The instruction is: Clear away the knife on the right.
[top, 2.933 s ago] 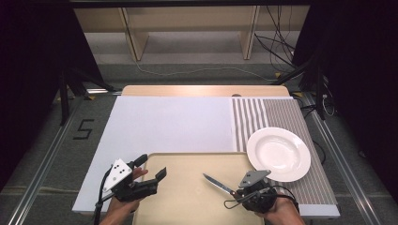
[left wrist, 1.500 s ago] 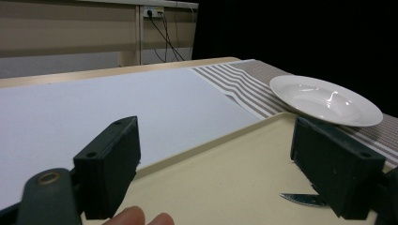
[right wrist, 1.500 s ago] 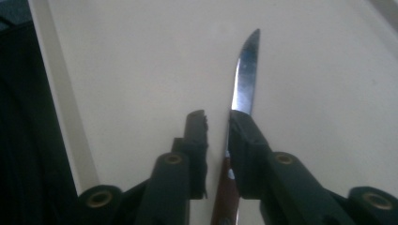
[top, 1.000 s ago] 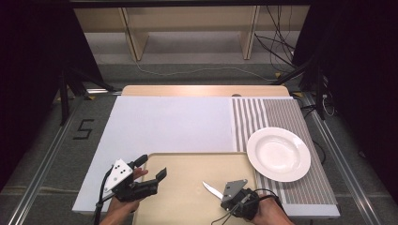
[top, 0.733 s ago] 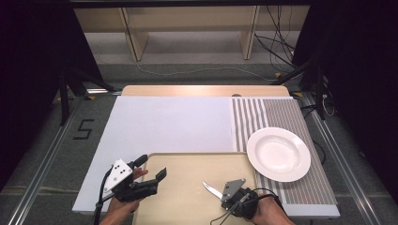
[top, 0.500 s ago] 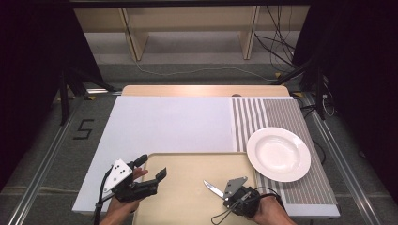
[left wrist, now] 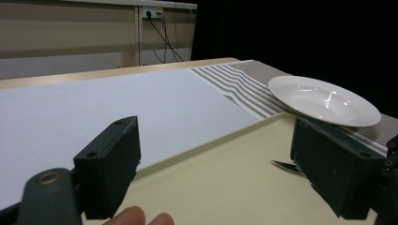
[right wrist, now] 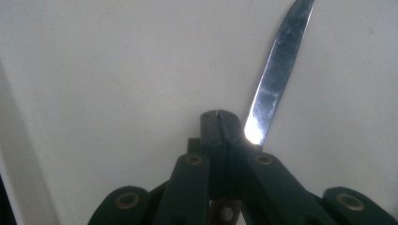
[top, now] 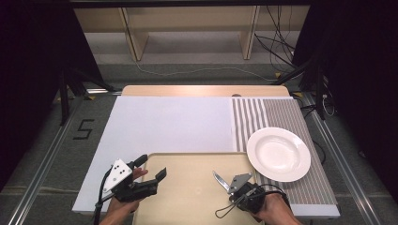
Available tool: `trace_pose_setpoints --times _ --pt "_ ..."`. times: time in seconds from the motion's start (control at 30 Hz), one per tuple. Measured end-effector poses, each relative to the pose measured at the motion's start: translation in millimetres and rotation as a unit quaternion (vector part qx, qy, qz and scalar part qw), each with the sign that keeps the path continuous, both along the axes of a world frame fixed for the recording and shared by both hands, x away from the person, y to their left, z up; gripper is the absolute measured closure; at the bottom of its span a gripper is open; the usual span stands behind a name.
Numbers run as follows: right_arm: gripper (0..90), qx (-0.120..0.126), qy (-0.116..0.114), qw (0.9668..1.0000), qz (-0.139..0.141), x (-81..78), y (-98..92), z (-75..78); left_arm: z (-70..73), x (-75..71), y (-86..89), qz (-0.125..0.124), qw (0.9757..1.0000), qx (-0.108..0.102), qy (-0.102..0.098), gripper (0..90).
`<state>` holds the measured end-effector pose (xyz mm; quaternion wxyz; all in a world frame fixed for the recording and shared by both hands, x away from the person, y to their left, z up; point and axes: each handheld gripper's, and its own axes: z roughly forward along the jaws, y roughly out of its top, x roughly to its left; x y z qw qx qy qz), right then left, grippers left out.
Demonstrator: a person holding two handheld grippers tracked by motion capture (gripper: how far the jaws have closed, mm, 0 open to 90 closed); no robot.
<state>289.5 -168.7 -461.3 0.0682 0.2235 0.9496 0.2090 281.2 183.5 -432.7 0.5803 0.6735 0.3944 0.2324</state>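
One knife (top: 219,179), one white plate (top: 278,153), one beige tray (top: 197,187) and two tools are on show. The right tool (top: 233,186) is clenched on the knife, whose blade juts up past the jaws over the tray in the right gripper view (right wrist: 279,70). The left tool (top: 151,171) stands released, holding nothing, at the tray's left edge. The plate sits on a striped mat (top: 267,112) beside a white sheet (top: 169,122) covering the counter (top: 202,90). Beyond are a grey floor, cables and pale shelving.
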Motion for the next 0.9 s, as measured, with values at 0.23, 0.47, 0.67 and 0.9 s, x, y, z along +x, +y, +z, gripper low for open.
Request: trace_pose_setpoints --times 0.23,0.47,0.67,0.9 --pt "90.0 -0.005 -0.005 0.9999 -0.012 2.2 -4.4 1.5 0.2 -0.3 -0.1 -0.001 1.0000 0.001 0.000 16.3" --pt "90.0 -0.015 -0.010 0.9997 -0.016 4.4 -8.6 1.8 0.3 -0.3 -0.1 -0.001 1.0000 0.001 0.000 16.3" --pt "90.0 -0.018 -0.007 0.9995 -0.024 6.3 -11.6 1.8 0.3 -0.4 0.1 0.000 1.0000 0.001 -0.001 16.3" --pt "90.0 -0.021 -0.012 0.9993 -0.029 9.4 -17.8 3.2 0.4 -0.9 0.4 0.001 1.0000 0.000 -0.001 16.3"
